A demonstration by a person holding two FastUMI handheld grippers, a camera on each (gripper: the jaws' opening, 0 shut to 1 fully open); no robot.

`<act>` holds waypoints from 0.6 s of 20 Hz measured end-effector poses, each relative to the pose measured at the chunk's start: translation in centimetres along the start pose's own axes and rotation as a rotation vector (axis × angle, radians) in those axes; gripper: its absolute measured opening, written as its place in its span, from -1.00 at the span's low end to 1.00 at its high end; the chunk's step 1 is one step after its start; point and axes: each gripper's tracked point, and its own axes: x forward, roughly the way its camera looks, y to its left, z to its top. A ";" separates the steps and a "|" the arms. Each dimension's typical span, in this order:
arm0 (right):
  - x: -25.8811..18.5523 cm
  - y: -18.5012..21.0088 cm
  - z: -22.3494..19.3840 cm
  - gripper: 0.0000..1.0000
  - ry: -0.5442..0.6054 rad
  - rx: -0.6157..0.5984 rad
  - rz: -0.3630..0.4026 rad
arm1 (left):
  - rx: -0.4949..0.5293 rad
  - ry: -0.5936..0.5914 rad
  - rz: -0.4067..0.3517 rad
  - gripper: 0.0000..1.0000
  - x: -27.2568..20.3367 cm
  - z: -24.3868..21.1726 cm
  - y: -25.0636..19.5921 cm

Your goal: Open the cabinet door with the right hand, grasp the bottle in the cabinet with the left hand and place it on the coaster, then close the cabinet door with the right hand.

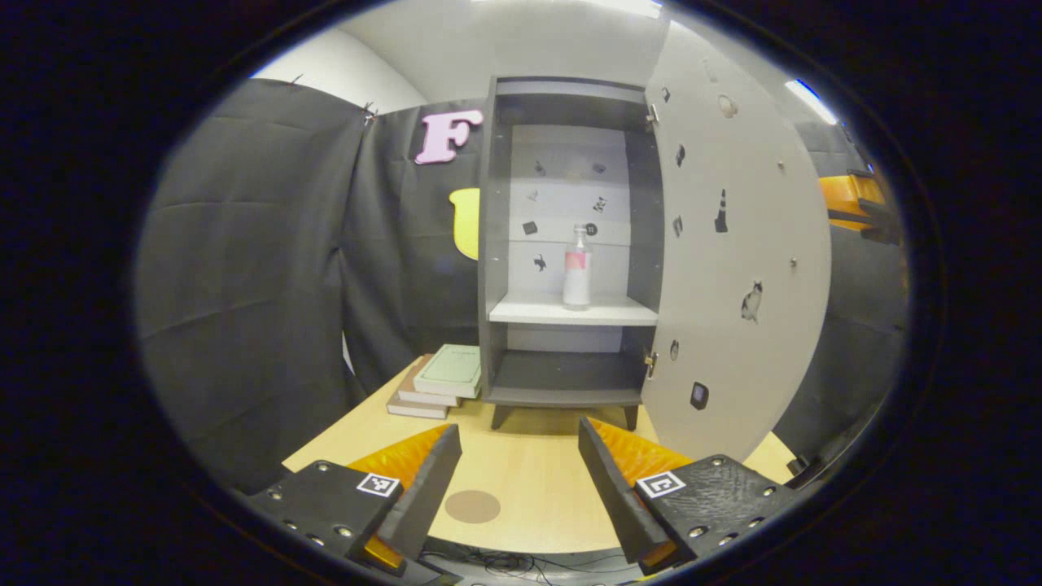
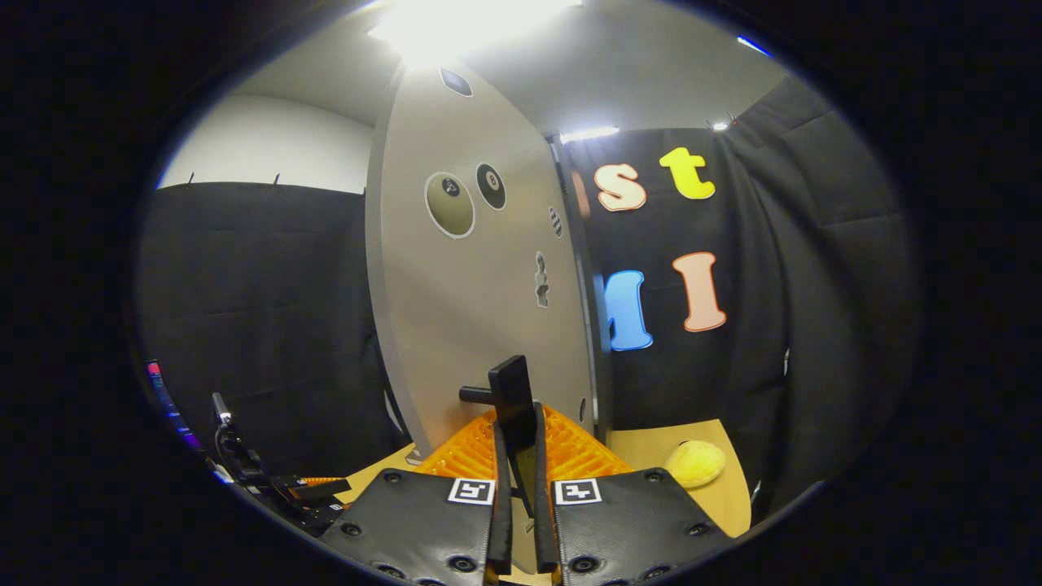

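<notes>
door's swung wide open at this point, filling the right half of the left gripper view. the right gripper [image 2: 521,488] has its fingers pinched narrow around the black door handle [image 2: 511,399], low centre of the right gripper view, so that hand is tied up holding the cabinet door [image 2: 472,309].

the bottle [image 1: 577,267] stands upright on the white shelf [image 1: 570,310] inside the cabinet [image 1: 492,244], a bit above frame centre. long axis vertical, cap up, pinkish label band on the upper part. it sits straight ahead of the left gripper [image 1: 519,472], slightly right of its midline and well apart from it. the left's jaws are spread wide with nothing between them.

the coaster [image 1: 472,506], a brown disc on the wooden table [image 1: 521,464], lies between the left fingers low in frame. can't really tell whether the bottle is full, too small.

next is probably a straight reach forward and up, fingers either side of the bottle.
</notes>
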 end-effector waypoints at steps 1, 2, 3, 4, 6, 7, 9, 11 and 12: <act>-0.2 -0.8 0.2 -0.75 -0.002 -0.025 -0.037 | -0.010 0.003 -0.029 0.76 0.4 0.0 0.3; 0.0 -2.0 0.3 -0.75 -0.005 -0.049 -0.071 | -0.018 0.008 -0.055 0.76 0.9 0.1 0.6; 0.0 -3.1 0.7 -0.84 -0.013 -0.059 -0.105 | -0.020 0.014 -0.072 0.76 1.4 0.1 1.2; -0.2 -3.5 0.5 -0.88 -0.017 -0.053 -0.133 | -0.015 0.021 -0.079 0.76 2.0 0.2 2.0; -0.1 -2.8 0.4 -0.82 -0.022 -0.010 -0.152 | -0.008 0.018 -0.088 0.76 3.0 0.6 3.5; -0.1 -2.6 0.3 -0.84 -0.025 -0.002 -0.159 | -0.011 0.013 -0.099 0.76 3.6 1.1 3.8; -0.5 -3.1 0.2 -0.82 -0.021 -0.010 -0.200 | -0.019 0.006 -0.127 0.76 4.5 1.5 4.4; -2.0 -2.9 0.0 -0.84 -0.021 -0.014 -0.241 | -0.017 -0.003 -0.160 0.76 5.3 2.0 4.7; -2.6 -2.6 -0.2 -0.89 -0.023 -0.003 -0.257 | -0.014 -0.006 -0.179 0.76 5.7 2.3 5.0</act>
